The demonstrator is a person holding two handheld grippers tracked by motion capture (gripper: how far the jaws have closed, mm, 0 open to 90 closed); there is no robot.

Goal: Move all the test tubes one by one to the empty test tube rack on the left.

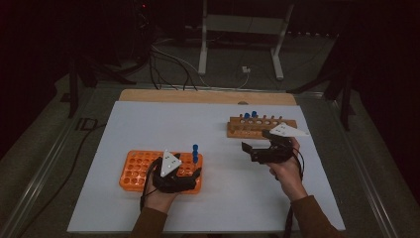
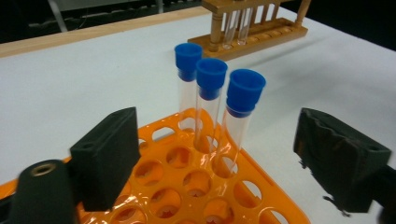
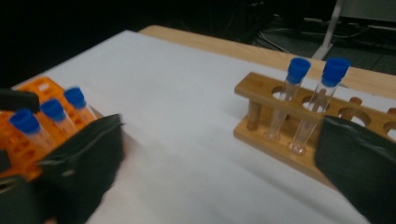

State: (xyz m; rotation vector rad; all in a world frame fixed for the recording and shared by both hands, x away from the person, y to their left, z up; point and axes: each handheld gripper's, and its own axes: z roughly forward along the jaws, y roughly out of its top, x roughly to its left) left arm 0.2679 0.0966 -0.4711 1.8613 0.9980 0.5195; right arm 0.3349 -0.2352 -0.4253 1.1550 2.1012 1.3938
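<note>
Three clear test tubes with blue caps (image 2: 210, 88) stand upright in a corner of an orange rack (image 2: 187, 186). My left gripper (image 2: 217, 133) is open, its black jaws standing well apart on either side of the nearest tube (image 2: 240, 112) without pressing on it. From the high view this gripper (image 1: 194, 172) sits over the orange rack's (image 1: 132, 171) right end, by the tubes (image 1: 195, 151). A wooden rack (image 3: 261, 130) holds two more blue-capped tubes (image 3: 327, 88). My right gripper (image 3: 219, 156) is open and holds nothing, hovering left of the wooden rack (image 1: 237, 130).
A white sheet (image 1: 163, 124) covers the table, with a bare wooden strip (image 1: 198, 95) along its far edge. Cables and a white stand's legs (image 1: 203, 59) lie on the dark floor beyond. The orange rack has several vacant holes.
</note>
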